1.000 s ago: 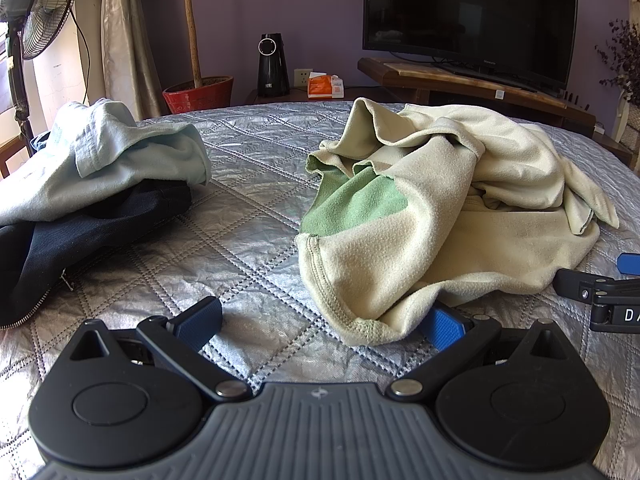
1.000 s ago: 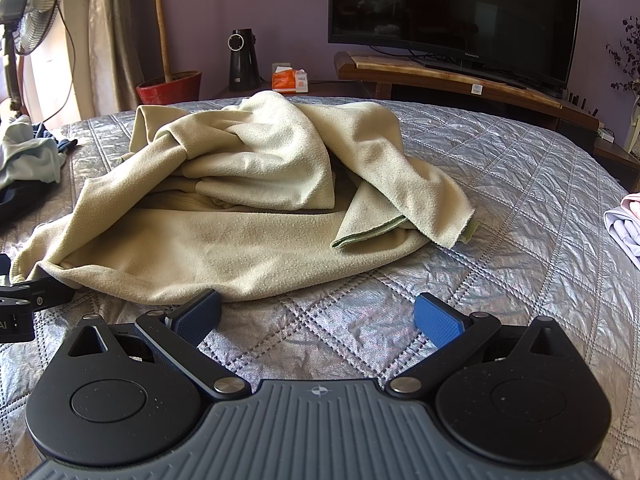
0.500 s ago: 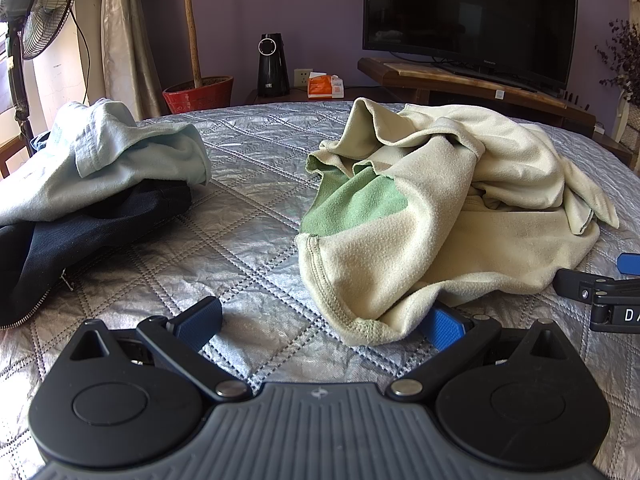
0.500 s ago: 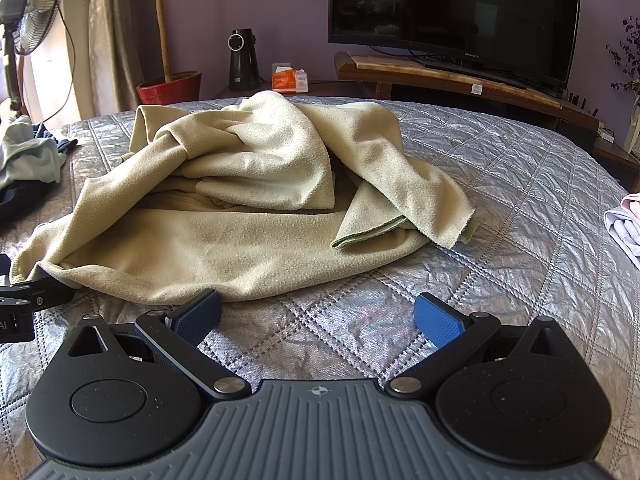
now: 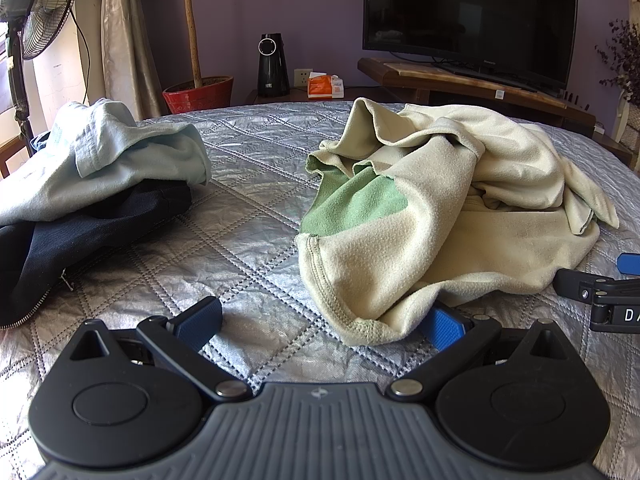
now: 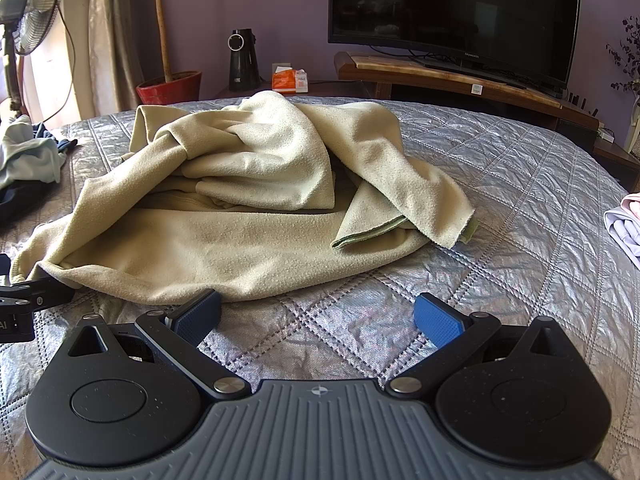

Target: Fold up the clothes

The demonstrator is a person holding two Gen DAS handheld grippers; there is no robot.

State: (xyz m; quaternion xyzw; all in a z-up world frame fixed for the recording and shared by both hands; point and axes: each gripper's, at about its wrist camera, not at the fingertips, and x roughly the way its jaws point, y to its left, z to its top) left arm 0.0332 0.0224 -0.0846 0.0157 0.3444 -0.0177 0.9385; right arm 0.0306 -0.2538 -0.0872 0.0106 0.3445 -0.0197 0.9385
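Observation:
A crumpled cream fleece garment (image 5: 460, 216) with a green inner side lies on the silver quilted bed; it also shows in the right wrist view (image 6: 248, 216). My left gripper (image 5: 324, 322) is open at the garment's near hem, whose corner lies over the right pad. My right gripper (image 6: 318, 316) is open and empty on the quilt, its left pad next to the garment's near edge. The right gripper's tip shows in the left wrist view (image 5: 600, 292), and the left gripper's tip shows in the right wrist view (image 6: 24, 300).
A pale blue garment (image 5: 104, 152) lies over a dark navy zipped one (image 5: 60, 236) at the left. A pale folded garment (image 6: 626, 224) lies at the bed's right edge. Beyond the bed stand a fan (image 5: 36, 20), a potted plant (image 5: 198, 92) and a TV (image 5: 468, 16).

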